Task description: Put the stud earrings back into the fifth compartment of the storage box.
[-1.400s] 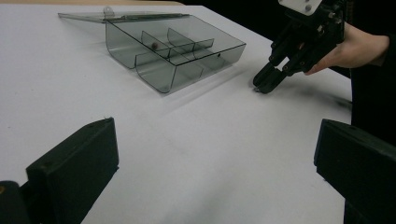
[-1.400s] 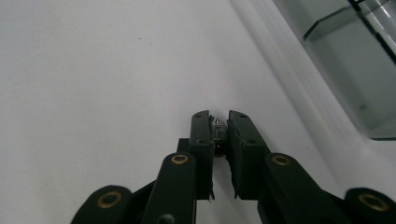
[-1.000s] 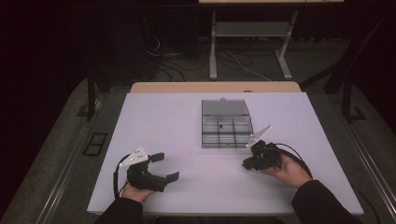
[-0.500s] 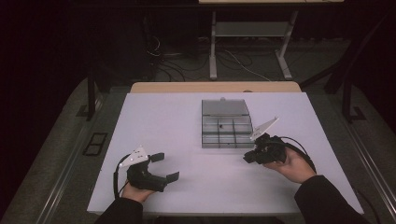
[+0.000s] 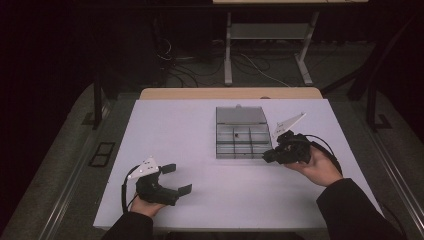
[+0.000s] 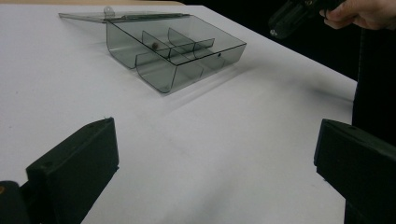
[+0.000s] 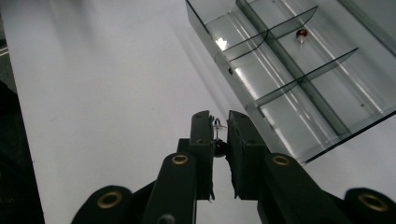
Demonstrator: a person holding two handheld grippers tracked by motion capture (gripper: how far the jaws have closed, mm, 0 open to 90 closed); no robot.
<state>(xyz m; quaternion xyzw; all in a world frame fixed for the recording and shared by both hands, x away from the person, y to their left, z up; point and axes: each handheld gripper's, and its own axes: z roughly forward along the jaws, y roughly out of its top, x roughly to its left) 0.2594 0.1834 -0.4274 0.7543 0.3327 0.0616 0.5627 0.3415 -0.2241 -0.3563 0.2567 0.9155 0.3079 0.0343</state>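
Observation:
A clear grey compartment box (image 5: 219, 150) lies at the middle of the white table with its lid folded back. One small dark red bead (image 7: 301, 33) rests in a middle compartment, and the bead (image 6: 153, 45) shows again in the left gripper view. My right gripper (image 5: 266, 155) hovers just off the box's near right corner, shut on a small red-headed pin (image 7: 218, 140), close to the box's (image 7: 299, 88) wall. My left gripper (image 5: 177, 178) rests open near the table's front left with nothing between its fingers (image 6: 74, 163).
The white table (image 5: 175, 130) is bare to the left of the box and in front of it. A wooden strip (image 5: 230, 93) runs along its far edge. Beyond it are a dark floor, cables and a desk frame (image 5: 270, 35).
My right gripper has moved away from the person and slightly right, rising beside the box's right corner with the pin held. The left gripper has stayed put.

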